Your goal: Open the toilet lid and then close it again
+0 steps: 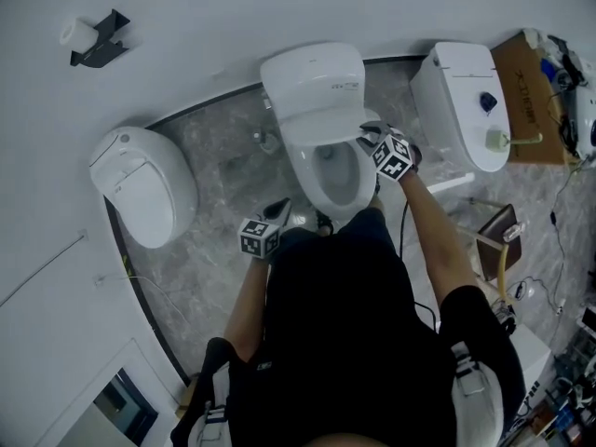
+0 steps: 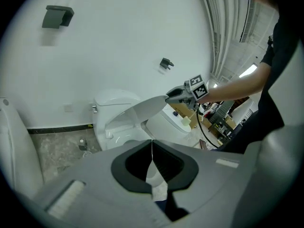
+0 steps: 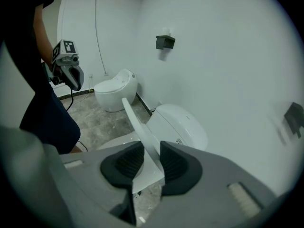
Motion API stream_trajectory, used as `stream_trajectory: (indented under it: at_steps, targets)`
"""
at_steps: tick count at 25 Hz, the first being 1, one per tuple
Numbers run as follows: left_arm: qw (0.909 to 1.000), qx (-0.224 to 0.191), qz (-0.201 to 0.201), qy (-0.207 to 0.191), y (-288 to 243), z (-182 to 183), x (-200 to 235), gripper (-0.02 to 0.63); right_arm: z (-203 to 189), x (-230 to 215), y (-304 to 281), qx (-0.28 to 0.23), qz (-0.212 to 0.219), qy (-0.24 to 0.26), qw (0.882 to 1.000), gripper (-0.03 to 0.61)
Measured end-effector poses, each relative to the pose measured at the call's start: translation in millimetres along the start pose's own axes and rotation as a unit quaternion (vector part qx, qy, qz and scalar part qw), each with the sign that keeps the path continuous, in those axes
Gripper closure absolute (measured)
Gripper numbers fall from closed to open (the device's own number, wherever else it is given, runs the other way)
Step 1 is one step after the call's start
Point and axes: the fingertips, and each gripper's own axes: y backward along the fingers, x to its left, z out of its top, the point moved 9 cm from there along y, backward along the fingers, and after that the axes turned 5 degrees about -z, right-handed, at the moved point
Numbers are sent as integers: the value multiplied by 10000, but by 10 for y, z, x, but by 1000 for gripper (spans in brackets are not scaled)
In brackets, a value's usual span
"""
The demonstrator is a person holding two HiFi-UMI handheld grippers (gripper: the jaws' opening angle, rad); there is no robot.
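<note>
The right claw (image 3: 148, 163) clamps the edge of the toilet lid (image 2: 142, 109), half-raised over the bowl (image 1: 335, 170) at frame centre, and the left claw (image 2: 152, 163) hangs closed and empty, so the task looks mid-swing, final closing undone.

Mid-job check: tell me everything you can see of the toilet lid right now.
The toilet lid is a thin, smooth, glossy white oval panel, plastic by its look. It stands half raised and tilted, its rear end down at the toilet's back and its front end lifted, with the bowl open beneath it. The right tongs clamp its front edge, a pad on each face. Nothing else is seen touching it.
</note>
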Motion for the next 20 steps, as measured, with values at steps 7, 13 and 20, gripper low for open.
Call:
stream_trajectory:
  at_steps: [7,13,20]
  targets:
    - [9990,-168,-214,358,-158,111,78,600,-139,202,45,71,-48,101,9999,468]
    - [9949,-347,-233,920,-356,137,107,598,-275,423,85,199,47,316,9993,465]
    - [9764,-752,-329,1998,-677,95,123,510,-505,727,111,387,195,476,9979,454]
